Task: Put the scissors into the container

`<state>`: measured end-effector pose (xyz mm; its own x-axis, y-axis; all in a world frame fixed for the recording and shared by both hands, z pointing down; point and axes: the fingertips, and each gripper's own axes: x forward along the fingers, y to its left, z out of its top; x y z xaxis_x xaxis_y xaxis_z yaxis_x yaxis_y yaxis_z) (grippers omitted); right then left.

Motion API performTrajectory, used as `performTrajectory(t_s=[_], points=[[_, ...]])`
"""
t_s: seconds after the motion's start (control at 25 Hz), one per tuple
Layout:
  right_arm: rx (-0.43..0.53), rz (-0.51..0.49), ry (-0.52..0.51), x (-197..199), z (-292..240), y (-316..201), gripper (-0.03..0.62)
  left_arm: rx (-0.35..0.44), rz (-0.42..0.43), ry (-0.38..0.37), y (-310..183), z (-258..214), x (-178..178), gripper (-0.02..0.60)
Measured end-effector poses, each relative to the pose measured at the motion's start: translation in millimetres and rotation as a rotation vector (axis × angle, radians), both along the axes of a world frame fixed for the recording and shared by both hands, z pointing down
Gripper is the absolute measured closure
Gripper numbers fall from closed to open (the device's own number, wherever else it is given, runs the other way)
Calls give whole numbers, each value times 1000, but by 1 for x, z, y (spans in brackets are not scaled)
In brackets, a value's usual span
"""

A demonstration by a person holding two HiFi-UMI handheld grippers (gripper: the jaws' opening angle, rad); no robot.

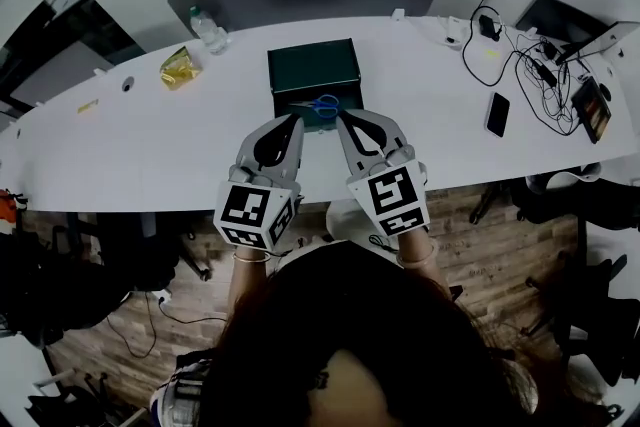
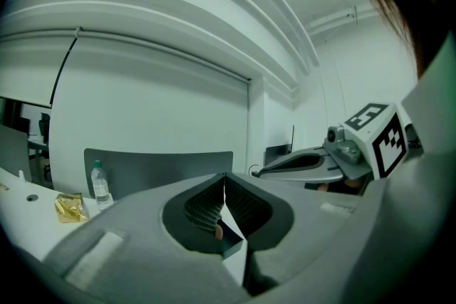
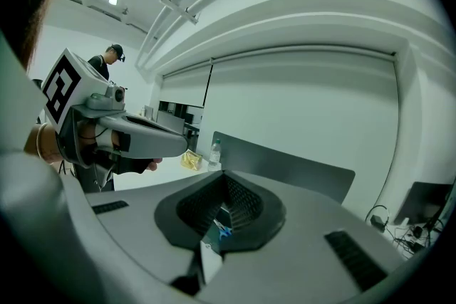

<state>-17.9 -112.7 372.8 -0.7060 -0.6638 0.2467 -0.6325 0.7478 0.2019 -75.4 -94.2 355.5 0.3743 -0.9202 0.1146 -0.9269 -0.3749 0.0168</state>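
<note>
Head view: No legible writing; only square black-and-white markers show on the cubes of both grippers. You hold the left gripper (image 1: 297, 121) and right gripper (image 1: 342, 118) side by side, forearms drawn in, both pointing forward at the dark green container (image 1: 312, 65). The blue-handled scissors (image 1: 323, 105) lie just ahead of and between the two sets of tips, at the container's near edge. Whether they sit inside it cannot be told.

Left gripper view: Your left jaws are closed together on nothing. The right gripper (image 2: 265, 169) is level to their right. A bottle (image 2: 100, 185), label unreadable, and a yellow packet (image 2: 69, 206) stand far left.

Right gripper view: Your right jaws are closed and empty. The scissors (image 3: 223, 230) show just beyond them.
</note>
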Motion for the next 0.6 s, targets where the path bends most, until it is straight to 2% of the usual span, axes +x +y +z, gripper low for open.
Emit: performTrajectory(t_s=[0.6], points=[[-5,4,-26,-4,1,-13,586,-13,-8,-3,-14,3,-3,568]])
